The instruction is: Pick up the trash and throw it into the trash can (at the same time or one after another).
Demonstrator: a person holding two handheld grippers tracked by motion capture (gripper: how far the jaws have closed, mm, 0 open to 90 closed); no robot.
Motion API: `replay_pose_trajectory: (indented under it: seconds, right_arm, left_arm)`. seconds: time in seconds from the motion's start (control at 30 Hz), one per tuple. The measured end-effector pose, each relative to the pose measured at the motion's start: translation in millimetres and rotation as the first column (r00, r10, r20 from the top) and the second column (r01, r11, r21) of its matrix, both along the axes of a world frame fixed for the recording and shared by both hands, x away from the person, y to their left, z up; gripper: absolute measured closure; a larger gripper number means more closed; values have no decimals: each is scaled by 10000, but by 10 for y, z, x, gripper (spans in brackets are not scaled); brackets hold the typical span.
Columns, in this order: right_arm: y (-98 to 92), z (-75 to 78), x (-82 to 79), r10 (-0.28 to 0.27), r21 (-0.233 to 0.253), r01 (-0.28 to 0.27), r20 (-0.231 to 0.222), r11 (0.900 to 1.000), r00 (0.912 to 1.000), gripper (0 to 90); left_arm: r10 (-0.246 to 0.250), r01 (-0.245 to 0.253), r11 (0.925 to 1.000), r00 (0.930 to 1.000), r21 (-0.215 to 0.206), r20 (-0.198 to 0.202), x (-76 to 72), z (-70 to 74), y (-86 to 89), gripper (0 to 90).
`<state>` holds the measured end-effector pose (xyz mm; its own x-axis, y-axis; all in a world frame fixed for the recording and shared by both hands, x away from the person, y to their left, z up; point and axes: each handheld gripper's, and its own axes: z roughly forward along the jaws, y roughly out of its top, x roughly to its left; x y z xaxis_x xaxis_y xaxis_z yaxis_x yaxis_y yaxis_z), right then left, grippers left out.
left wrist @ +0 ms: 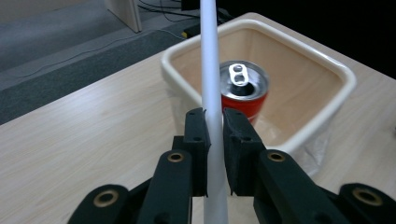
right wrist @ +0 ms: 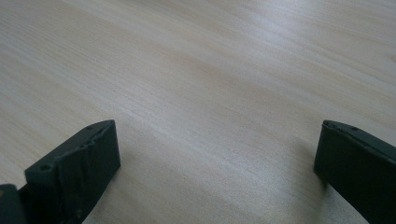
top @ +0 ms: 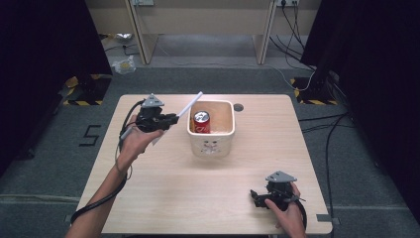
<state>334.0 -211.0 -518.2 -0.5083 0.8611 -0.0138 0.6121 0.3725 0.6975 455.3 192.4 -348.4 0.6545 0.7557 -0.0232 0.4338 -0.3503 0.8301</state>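
The left gripper (left wrist: 214, 126) has its jaws pinched tight on a white straw (left wrist: 210, 70), gripped low so the long free end slants up over the near rim of the cream tub (left wrist: 336, 74); I'd judge that is to aim it at the open mouth of the red can (left wrist: 243, 91) standing upright inside. The right gripper (top: 274, 193) rests near the table's (top: 163, 198) front edge, well apart from the tub, jaws spread wide and empty; it seems parked out of the way.

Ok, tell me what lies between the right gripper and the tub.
Nothing: in the high view, bare table runs from the right gripper up to the tub holding the can.
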Motion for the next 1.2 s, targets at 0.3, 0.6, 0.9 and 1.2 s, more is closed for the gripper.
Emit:
replay_pose_trajectory:
  seconds: [0.3, 0.6, 0.9, 1.2]
  right_arm:
    - [1, 1, -2, 27, -11, -27, 18, 10000, 10000, 8]
    - [1, 1, -3, 27, -19, -27, 16, 10000, 10000, 8]
    - [1, 2, -6, 43, -20, -43, 18, 10000, 10000, 8]
    - [2, 2, -9, 51, -16, -51, -4, 10000, 10000, 8]
  left_arm:
    - [-529, 529, 9985, 9986, 118, -19, -52, 34, -210, 796]
    - [-782, 786, 9966, 9968, 239, -152, -65, 25, -368, 796]
    - [-1143, 1158, 9924, 9927, 405, -375, -61, -4, -576, 795]
    - [-1159, 1205, 9906, 9907, 643, -719, -30, -44, -667, 793]
